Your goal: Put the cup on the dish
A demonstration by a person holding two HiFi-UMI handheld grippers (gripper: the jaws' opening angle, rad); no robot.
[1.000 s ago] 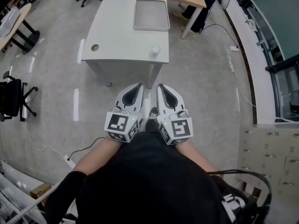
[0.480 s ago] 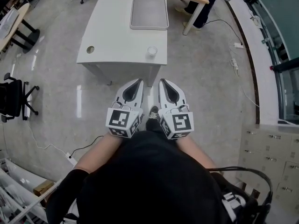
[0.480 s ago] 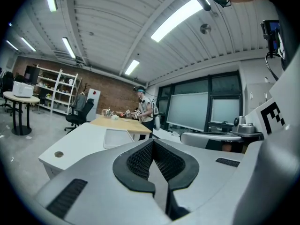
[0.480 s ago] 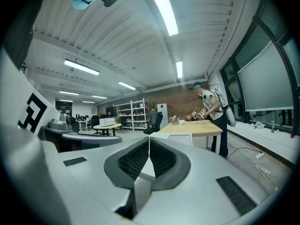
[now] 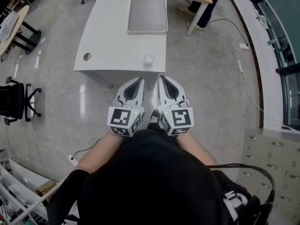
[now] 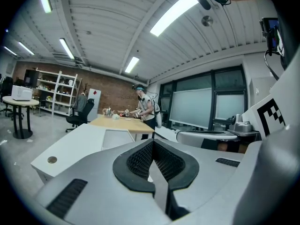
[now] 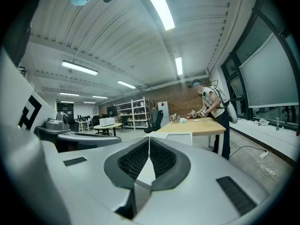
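**While fingers are clenched empty, cup stands off dish**

Your left gripper and right gripper sit side by side. Cup is on the bench ahead of your fingers, untouched; dish lies beyond it.

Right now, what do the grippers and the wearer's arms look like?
Left gripper and right gripper: pale grey tapered shells, black textured pads, each with a cube of black-and-white square markers. Person wears a black top.
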